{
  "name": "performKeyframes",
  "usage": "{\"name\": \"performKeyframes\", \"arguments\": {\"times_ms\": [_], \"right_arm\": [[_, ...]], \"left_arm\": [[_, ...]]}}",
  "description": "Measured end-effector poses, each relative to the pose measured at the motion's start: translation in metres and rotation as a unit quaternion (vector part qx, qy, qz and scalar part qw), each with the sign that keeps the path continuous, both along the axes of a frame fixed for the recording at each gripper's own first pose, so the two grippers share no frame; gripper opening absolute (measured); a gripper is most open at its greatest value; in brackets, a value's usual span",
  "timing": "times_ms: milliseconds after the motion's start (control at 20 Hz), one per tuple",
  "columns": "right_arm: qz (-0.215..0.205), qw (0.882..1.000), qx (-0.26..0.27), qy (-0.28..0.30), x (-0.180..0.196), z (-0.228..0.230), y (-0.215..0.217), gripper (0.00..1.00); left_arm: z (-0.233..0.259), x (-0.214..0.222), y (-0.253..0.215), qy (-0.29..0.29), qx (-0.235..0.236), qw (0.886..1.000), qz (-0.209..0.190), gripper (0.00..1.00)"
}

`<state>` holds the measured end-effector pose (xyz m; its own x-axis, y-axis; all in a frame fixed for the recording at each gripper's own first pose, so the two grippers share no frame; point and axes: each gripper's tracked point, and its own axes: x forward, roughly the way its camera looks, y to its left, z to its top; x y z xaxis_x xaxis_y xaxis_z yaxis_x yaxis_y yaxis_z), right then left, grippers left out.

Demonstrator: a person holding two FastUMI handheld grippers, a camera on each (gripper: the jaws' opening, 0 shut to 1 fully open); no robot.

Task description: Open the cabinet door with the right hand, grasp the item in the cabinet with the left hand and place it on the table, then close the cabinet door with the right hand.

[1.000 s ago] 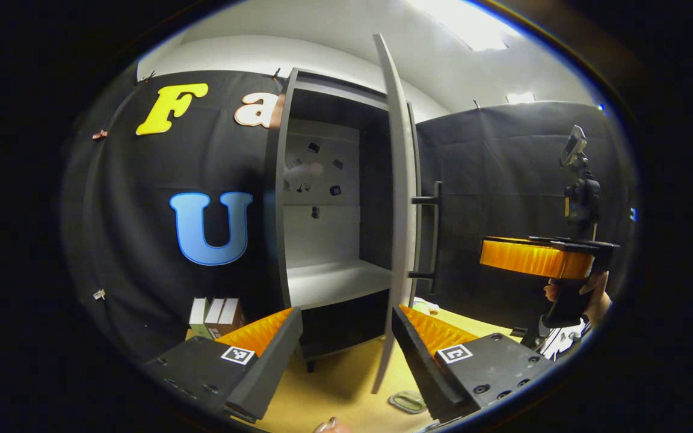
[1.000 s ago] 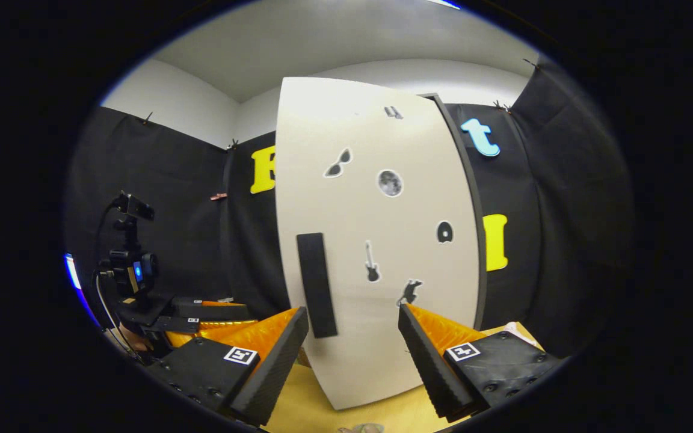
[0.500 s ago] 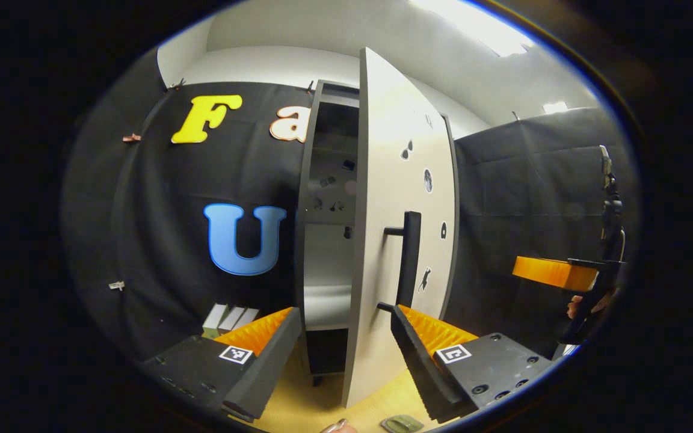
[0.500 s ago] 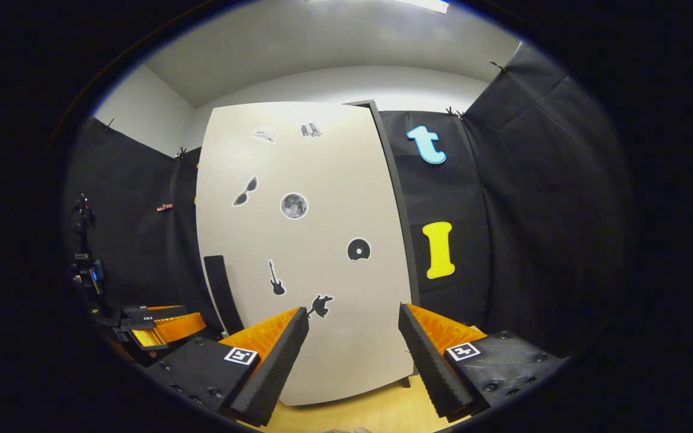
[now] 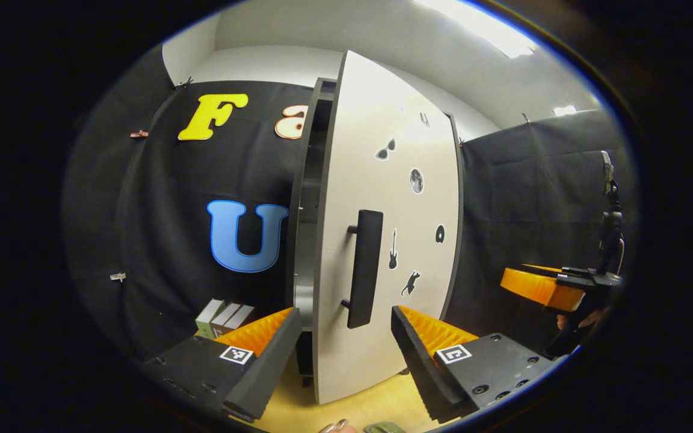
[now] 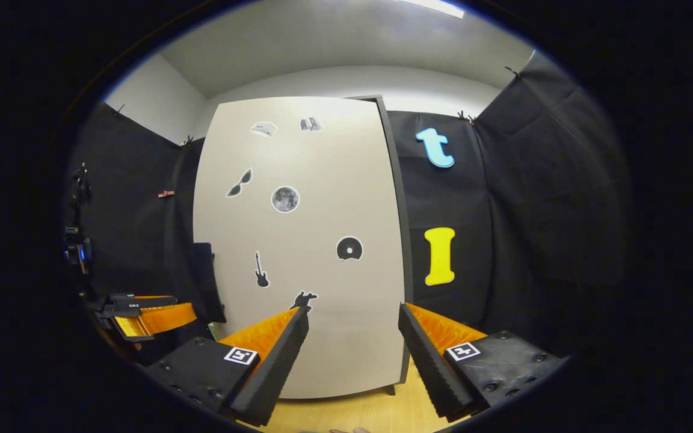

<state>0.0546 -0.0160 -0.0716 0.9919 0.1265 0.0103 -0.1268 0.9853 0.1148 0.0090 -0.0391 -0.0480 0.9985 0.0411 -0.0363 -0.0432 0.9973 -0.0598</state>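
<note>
The pale cabinet door [image 5: 382, 240] with small stickers stands nearly shut, leaving a narrow dark gap [image 5: 305, 240] along its handle side. Its dark bar handle [image 5: 363, 267] faces me. My left gripper [image 5: 345, 314] is open and empty in front of the door. A small greenish flat item [image 5: 385, 427] lies on the wooden table [image 5: 352, 403] at the bottom edge. In the right gripper view the door [image 6: 298, 240] faces me with its handle [image 6: 205, 282] at its left edge. My right gripper [image 6: 352, 313] is open and empty, apart from the door.
Small boxes [image 5: 223, 317] stand on the table left of the cabinet. The right gripper [image 5: 542, 287], held by a hand [image 5: 563, 322], is off to the right. The left gripper [image 6: 142, 316] shows low on the left. A camera on a stand [image 6: 76, 246] rises behind it.
The cabinet door has swung from wide open to nearly shut, hiding the shelves. Neither gripper holds the handle. The greenish item has slid toward the bottom edge of the left gripper view.
</note>
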Motion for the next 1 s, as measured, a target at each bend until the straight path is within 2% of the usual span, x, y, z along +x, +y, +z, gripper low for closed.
{"name": "performKeyframes", "arguments": {"times_ms": [200, 400, 900, 1000], "right_arm": [[0.017, 1.0, -0.018, -0.013, -0.001, 0.002, 0.007, 0.98], [0.033, 0.999, -0.027, -0.011, -0.006, 0.002, 0.014, 0.98], [0.034, 0.999, -0.039, -0.01, -0.016, 0.002, 0.009, 1.0], [0.035, 0.998, -0.044, -0.012, -0.018, 0.002, 0.008, 0.98]], "left_arm": [[-0.002, 0.007, 0.006, 0.002, 0.0, 1.0, 0.012, 0.95], [-0.004, 0.012, 0.001, 0.003, 0.003, 1.0, 0.009, 0.95], [-0.009, 0.013, 0.002, 0.008, 0.0, 1.0, 0.007, 0.95], [-0.008, 0.013, 0.002, 0.007, 0.003, 1.0, 0.006, 0.95]]}}
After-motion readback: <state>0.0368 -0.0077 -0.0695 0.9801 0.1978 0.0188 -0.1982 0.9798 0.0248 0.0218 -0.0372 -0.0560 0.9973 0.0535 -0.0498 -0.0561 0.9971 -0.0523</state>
